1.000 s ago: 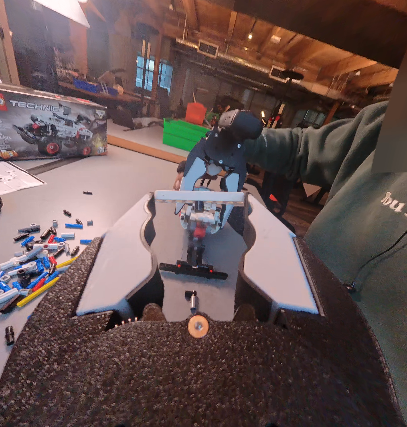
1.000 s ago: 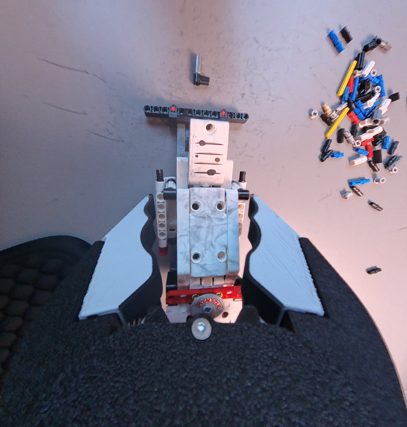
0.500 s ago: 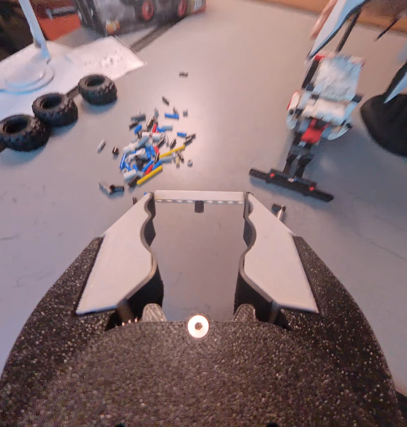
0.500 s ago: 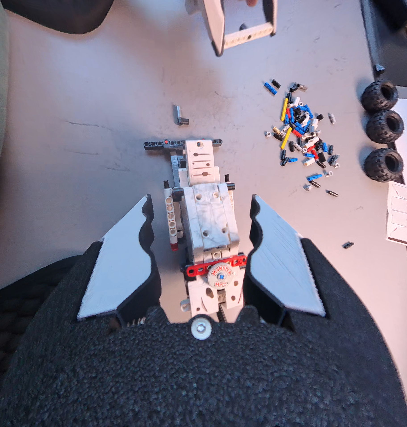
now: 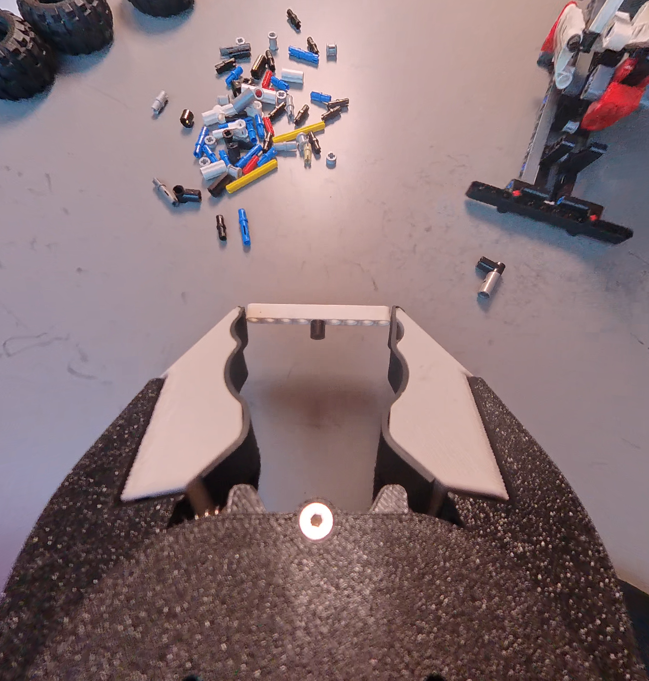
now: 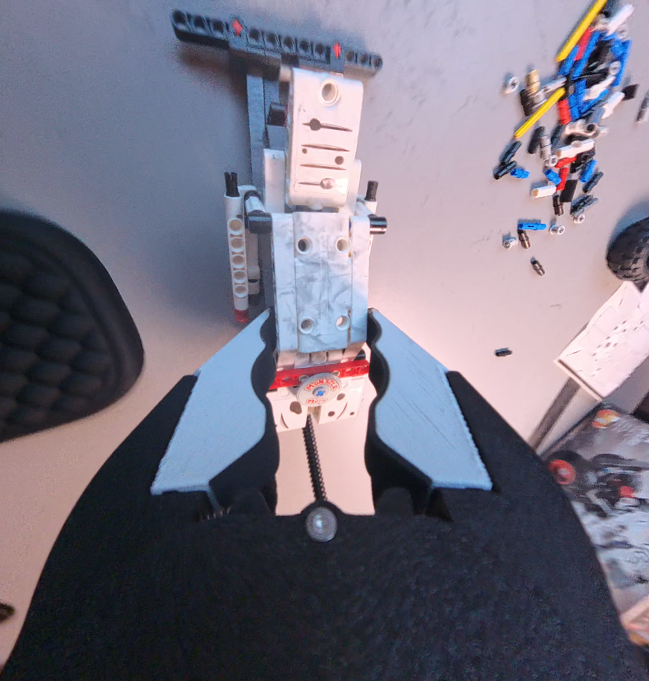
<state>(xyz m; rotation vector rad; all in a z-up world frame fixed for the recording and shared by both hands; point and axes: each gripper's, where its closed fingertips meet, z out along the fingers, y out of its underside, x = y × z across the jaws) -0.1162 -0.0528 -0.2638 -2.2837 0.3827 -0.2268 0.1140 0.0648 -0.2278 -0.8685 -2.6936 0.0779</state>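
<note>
- Grey table (image 5: 389, 239) carries everything else.
- White model (image 6: 321, 280) lies on it, its rear clamped in the right tool (image 6: 320, 331); a black crossbar (image 6: 275, 42) caps its far end.
- Black tyres (image 5: 28, 40) sit at the far left.
- Loose pins (image 5: 256, 121) form a pile near them.
- White beam (image 5: 318, 314) is pinched endwise in the left tool (image 5: 318, 320), above the table.

bare table (image 5: 352, 236) ahead, loose parts pile (image 5: 256, 121) far left, brick model (image 5: 573, 140) right
</note>
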